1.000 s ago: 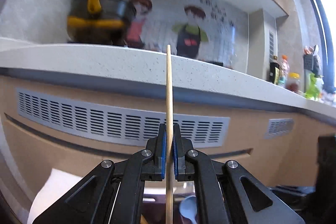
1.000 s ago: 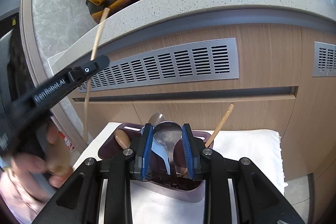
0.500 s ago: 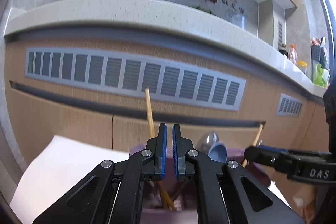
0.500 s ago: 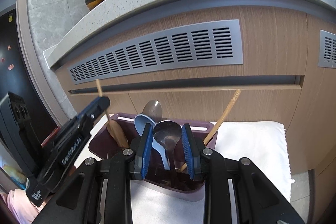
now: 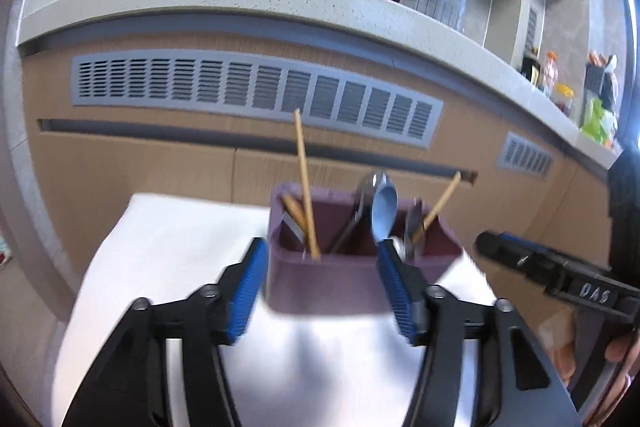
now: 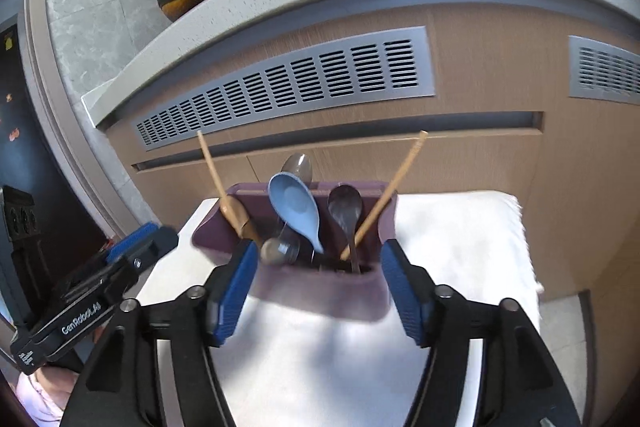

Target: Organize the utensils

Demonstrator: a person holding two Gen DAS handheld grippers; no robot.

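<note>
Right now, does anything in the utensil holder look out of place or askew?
The two chopsticks are split: one leans left in the purple holder, the other leans right among the spoons. Nothing looks spilled or damaged.

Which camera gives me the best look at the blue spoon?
Right wrist: the blue spoon faces it with its whole bowl unobstructed. The left wrist view shows it smaller, blurred, its lower end behind a gripper finger.
</note>
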